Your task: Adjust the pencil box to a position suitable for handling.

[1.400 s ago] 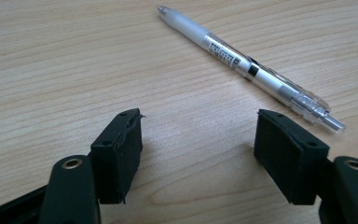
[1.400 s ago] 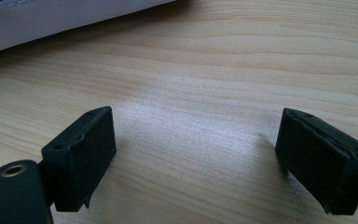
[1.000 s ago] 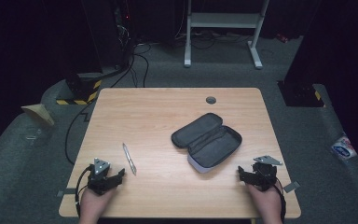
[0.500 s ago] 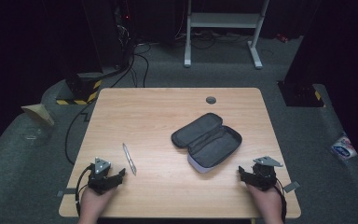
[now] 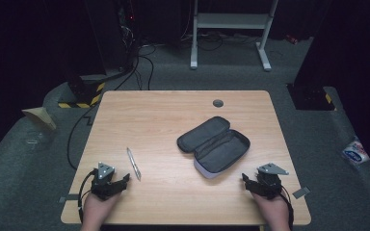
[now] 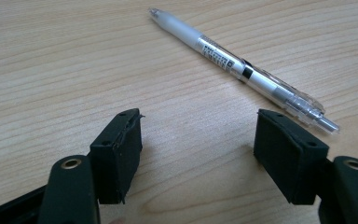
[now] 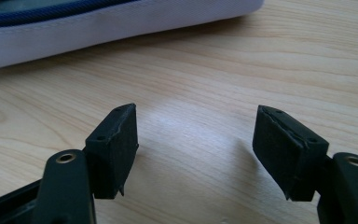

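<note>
- Your left gripper (image 5: 121, 180) sits at the near left table (image 5: 164, 103) edge; bare wood shows between its parted jaws.
- The pen (image 6: 242, 70) lies just ahead and right of that gripper, slanted, its near end close by the right jaw.
- Your right gripper (image 5: 247, 180) rests near right; its jaws have just been closing, nothing between them.
- The open pencil case (image 5: 214, 144) blocks the way ahead of it, lid folded back.
- Wide bare wood runs between pen and case, and across the far left.
- A small grommet (image 5: 218, 103) sits near the far edge.
</note>
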Available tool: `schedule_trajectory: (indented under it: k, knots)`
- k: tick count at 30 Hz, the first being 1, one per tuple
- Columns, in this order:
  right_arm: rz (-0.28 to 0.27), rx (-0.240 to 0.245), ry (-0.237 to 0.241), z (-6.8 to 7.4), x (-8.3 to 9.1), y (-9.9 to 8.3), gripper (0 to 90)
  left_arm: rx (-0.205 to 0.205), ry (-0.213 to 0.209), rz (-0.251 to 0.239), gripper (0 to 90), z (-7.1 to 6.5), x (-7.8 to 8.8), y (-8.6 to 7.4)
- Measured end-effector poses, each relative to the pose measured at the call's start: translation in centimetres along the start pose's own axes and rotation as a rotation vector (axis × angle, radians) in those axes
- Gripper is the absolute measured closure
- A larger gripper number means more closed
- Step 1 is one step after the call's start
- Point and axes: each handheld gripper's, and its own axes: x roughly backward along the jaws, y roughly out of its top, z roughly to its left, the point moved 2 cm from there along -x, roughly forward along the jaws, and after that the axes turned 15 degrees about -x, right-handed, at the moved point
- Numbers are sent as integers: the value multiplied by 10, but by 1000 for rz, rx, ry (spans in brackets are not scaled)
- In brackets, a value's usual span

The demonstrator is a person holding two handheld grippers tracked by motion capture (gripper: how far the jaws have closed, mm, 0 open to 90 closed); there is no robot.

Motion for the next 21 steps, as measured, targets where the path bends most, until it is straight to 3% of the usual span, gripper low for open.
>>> schedule_trajectory:
  k: [5, 8, 21]
  knots:
    - [-7, -12, 30, 8, 3, 0, 306, -1, -1, 1, 323, 0, 0, 0]
    - [-20, 11, 42, 13, 4, 1, 305, -1, 0, 0, 322, 0, 0, 0]
    - [-40, 35, 86, 29, 12, 2, 319, -3, -1, -1, 321, 0, 0, 0]
